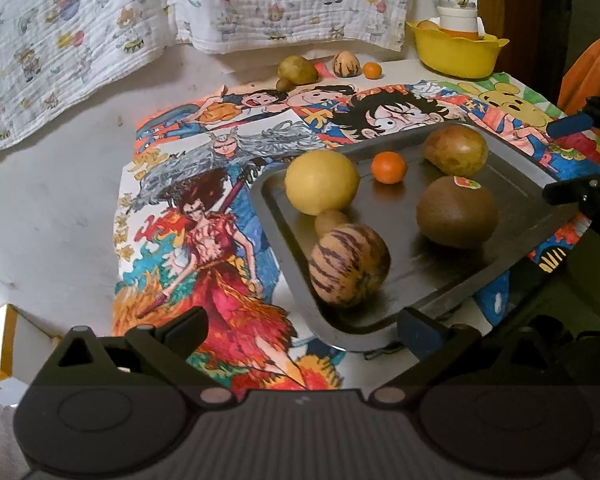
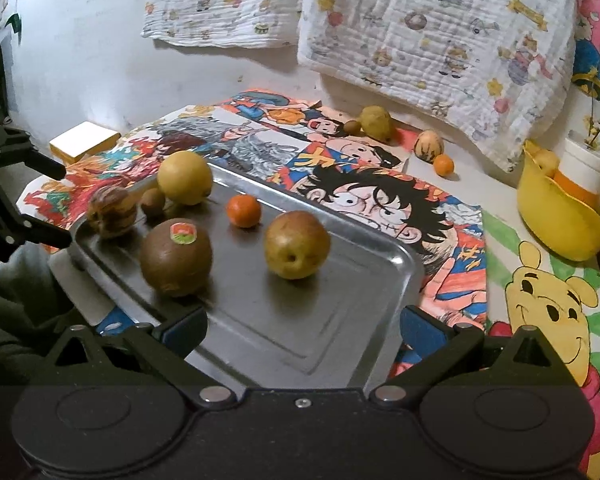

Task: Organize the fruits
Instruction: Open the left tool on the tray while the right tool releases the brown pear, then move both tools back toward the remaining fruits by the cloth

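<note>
A metal tray holds several fruits: a yellow round fruit, a small orange, a pear, a large kiwi with a sticker, a small kiwi and a striped melon. My left gripper is open and empty at the tray's near corner. My right gripper is open and empty over the tray's near edge.
Against the far wall lie a pear, a small kiwi, a striped melon and a small orange. A yellow bowl stands far right. A yellow-edged box sits left.
</note>
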